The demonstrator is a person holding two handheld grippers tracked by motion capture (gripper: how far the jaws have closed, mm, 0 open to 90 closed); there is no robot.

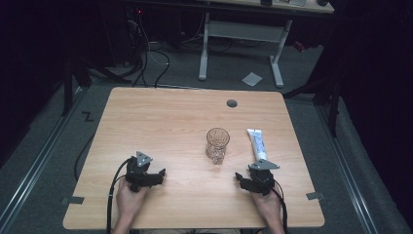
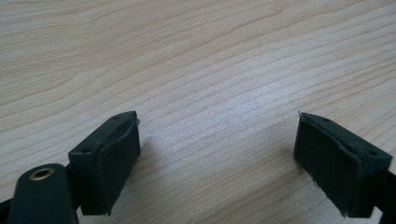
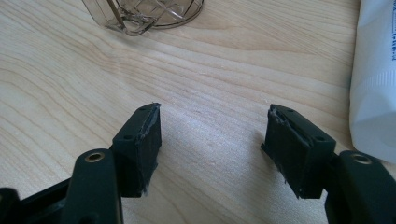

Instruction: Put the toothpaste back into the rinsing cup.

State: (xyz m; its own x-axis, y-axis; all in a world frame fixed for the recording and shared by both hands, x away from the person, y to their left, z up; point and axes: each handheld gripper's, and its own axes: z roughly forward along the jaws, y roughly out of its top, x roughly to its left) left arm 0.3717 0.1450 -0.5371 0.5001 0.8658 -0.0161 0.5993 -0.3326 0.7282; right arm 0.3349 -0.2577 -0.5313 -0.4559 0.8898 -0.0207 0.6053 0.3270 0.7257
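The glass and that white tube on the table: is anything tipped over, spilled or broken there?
Nothing stands out. The glass stands upright and looks empty, with no liquid on the wooden table. The white tube lies flat beside it, apart from it. The right gripper is open above bare wood, short of both.

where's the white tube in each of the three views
High view: the white tube lies right of centre on the table, just beyond the right gripper.
Left gripper view: wood grain lies between its own open jaws; the tube is not in this picture.
Right gripper view: the tube runs down the right edge, beside the right-hand jaw.
Shared landmark: the clear glass, at the top edge in the right gripper view.
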